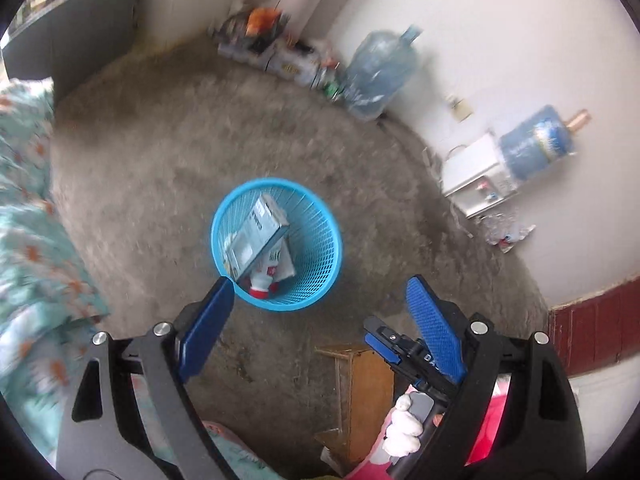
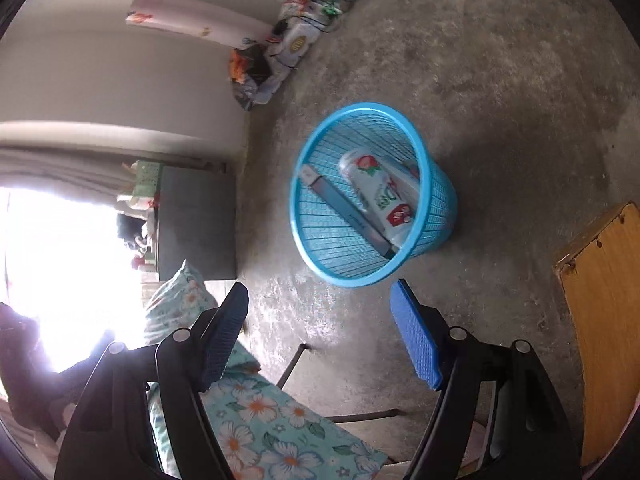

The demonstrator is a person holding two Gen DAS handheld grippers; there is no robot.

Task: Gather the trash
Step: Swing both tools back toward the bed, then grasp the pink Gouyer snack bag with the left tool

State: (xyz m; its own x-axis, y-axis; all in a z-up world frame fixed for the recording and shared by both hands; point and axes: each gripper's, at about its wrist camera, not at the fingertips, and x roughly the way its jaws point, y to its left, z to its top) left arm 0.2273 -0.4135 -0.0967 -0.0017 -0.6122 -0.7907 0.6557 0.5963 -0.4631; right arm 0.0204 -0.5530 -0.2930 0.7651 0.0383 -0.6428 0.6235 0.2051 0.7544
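Note:
A blue mesh waste basket [image 1: 316, 240] stands on the concrete floor; it also shows in the right wrist view [image 2: 436, 200]. Inside it lie a flat grey box [image 1: 260, 232], a white carton with red print [image 2: 380, 196] and a long blue-grey box [image 2: 344, 204]. My left gripper [image 1: 320, 284] is open and empty, above the basket's near rim. My right gripper [image 2: 320, 292] is open and empty, just short of the basket. The other gripper, held in a white-gloved hand [image 1: 404, 424], shows in the left wrist view.
A floral bedcover [image 1: 28, 208] lies at the left and also shows in the right wrist view [image 2: 260, 420]. A wooden stool [image 1: 360, 392] stands near me. Water jugs [image 1: 380, 72], a white dispenser [image 1: 476, 176] and clutter [image 1: 272, 44] line the far wall.

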